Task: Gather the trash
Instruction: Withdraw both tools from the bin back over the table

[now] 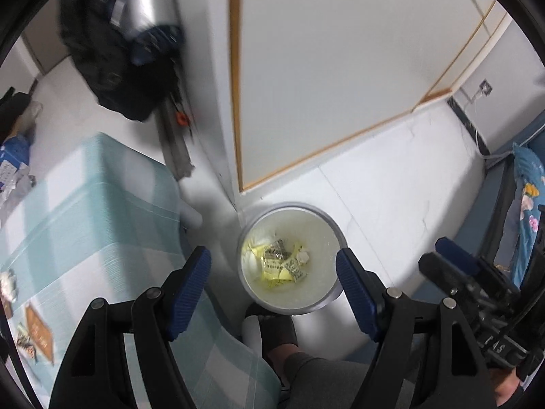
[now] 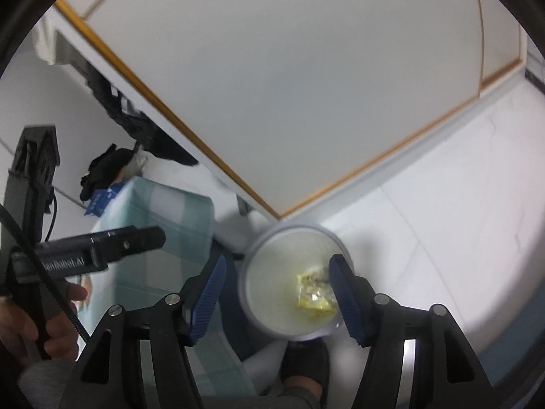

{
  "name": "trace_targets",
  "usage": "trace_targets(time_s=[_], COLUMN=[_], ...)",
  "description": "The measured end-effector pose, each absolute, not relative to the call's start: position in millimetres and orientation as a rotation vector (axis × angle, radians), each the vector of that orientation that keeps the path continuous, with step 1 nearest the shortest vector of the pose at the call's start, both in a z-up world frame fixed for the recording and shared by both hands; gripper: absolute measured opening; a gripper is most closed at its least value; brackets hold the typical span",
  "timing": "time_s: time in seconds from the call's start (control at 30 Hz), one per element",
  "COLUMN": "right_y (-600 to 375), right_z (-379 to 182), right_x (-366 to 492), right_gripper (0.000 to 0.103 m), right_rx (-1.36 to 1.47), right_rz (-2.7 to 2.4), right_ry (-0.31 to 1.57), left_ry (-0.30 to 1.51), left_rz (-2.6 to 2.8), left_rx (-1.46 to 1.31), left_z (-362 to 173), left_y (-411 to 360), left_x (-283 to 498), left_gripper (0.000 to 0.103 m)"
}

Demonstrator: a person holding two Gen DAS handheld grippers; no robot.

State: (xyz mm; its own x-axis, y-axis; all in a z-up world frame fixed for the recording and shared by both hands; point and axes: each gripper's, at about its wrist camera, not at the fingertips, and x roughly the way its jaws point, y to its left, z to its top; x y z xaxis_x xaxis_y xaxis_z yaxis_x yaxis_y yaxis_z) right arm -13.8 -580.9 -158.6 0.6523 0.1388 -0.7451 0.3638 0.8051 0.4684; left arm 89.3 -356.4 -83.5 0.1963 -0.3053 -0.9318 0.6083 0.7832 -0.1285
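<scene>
A round white bin [image 1: 329, 301] stands on the pale floor beside the table, seen from above. Yellow and silver wrappers [image 1: 276, 263] lie crumpled at its bottom. My left gripper [image 1: 272, 255] hovers high over the bin, open, with nothing between its blue pads [image 1: 190, 284]. In the right wrist view the same bin [image 2: 296, 229] and wrappers [image 2: 315, 291] show below my right gripper [image 2: 278, 260], which is also open and empty. The right gripper's body [image 1: 477, 283] shows at the right edge of the left wrist view. The left gripper's body [image 2: 112, 243] shows at the left of the right wrist view.
A table with a teal checked cloth [image 1: 85, 204] stands left of the bin, with small wrappers [image 1: 25, 339] and packets [image 1: 15, 170] on it. A person's foot in a black slipper [image 1: 272, 327] is near the bin. White cabinet doors [image 1: 323, 68], a black bag [image 1: 112, 51] and floral bedding [image 1: 528, 204] surround the floor.
</scene>
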Motion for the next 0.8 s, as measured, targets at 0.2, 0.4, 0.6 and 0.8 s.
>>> trace_targets(time_s=[0.2, 0.4, 0.6, 0.8], right_y=[-565, -534, -488, -437], right_z=[-109, -62, -13, 31], right_x=[-22, -30, -32, -36], right_gripper=[0.07, 0.073, 0.078, 0.086], right_rx=[0.552, 0.477, 0.386, 0.305], right_rz=[-0.139, -0.101, -0.023, 0.073], right_ry=[0.771, 0.672, 0.554, 0.445], left_ry=[1.058, 0.962, 0.825, 0.765], left_rz=[-0.607, -0.53, -0.448, -0.379], left_rx=[0.234, 0.138, 0.08, 0.009], left_z=[-36, -7, 26, 39], left_y=[-313, -260, -214, -159], left_x=[76, 71, 65, 58], left_gripper=[0.076, 0.08, 0.085, 0.085])
